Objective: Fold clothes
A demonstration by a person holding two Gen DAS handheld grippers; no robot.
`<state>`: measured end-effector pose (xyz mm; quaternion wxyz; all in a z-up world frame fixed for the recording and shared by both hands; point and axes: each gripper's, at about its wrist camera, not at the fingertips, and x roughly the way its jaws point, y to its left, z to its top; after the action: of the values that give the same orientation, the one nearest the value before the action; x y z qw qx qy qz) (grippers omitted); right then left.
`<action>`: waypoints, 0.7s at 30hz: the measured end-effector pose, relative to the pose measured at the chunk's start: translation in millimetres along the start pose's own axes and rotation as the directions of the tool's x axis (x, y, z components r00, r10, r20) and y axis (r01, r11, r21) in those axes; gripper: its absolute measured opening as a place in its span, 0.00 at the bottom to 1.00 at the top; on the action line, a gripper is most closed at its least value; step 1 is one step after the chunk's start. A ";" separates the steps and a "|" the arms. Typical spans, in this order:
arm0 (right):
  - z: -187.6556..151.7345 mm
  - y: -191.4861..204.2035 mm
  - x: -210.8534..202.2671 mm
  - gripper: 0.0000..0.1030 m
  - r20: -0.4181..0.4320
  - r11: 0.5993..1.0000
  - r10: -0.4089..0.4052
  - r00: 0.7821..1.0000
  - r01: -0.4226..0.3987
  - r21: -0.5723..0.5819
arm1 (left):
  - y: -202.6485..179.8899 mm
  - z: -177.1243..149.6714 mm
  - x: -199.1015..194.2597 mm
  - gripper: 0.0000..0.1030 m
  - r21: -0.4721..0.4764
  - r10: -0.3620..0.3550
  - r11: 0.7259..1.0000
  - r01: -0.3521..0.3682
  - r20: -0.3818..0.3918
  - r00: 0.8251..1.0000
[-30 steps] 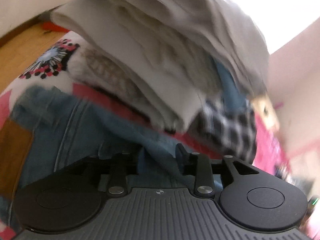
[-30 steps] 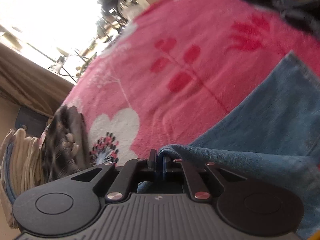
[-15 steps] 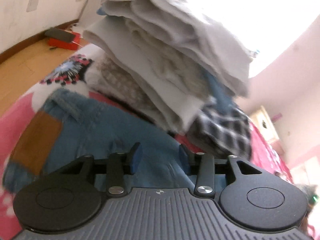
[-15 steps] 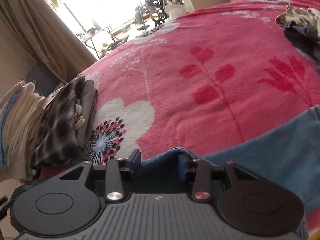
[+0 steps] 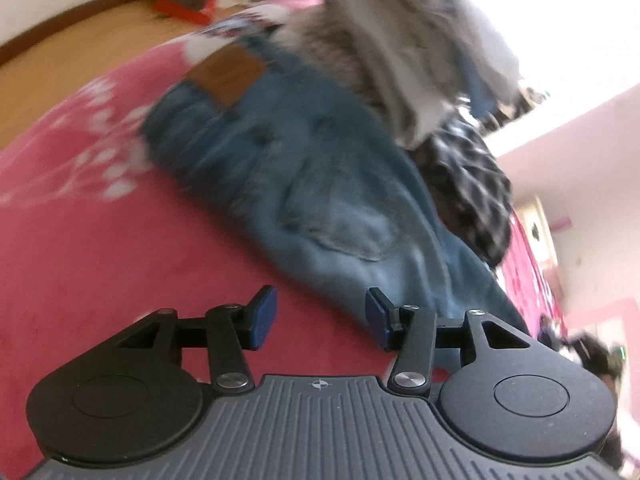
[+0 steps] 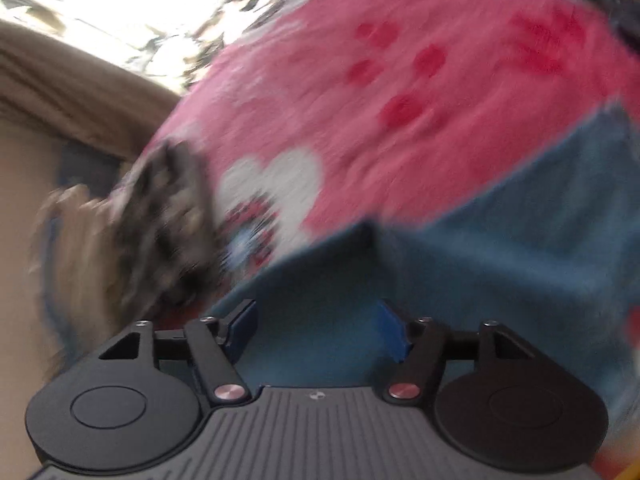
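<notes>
Two grippers, both empty. Left gripper (image 5: 320, 316) jaws are opening over bare pink blanket (image 5: 100, 280); the jeans (image 5: 304, 168) lie just beyond, long axis running upper left to lower right. Right gripper (image 6: 316, 328) jaws are opening directly above denim, nothing pinched, so it is judged nearer. Folded clothes stack (image 5: 400, 40) sits behind; wooden floor (image 5: 60, 72) upper left.

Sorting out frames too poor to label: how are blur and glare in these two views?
Left wrist view: jeans and the clothes stack are motion-smeared, the window corner is blown out white, the left claw stays sharp. Right wrist view: bedspread and plaid garment are heavily smeared, top-left glare, fisheye bending throughout.
</notes>
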<state>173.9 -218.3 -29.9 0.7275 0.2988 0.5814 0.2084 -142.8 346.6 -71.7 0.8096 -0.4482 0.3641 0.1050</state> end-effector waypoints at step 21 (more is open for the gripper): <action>-64.6 -55.5 81.0 0.71 0.136 0.897 0.276 0.951 -0.306 0.320 | 27.6 14.1 42.0 0.50 -0.146 -0.037 0.987 0.063 0.171 0.985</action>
<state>128.0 -193.9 -135.3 0.6506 0.5113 0.5249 0.1992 -119.6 367.3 -113.6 0.8036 -0.5067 0.2744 0.1492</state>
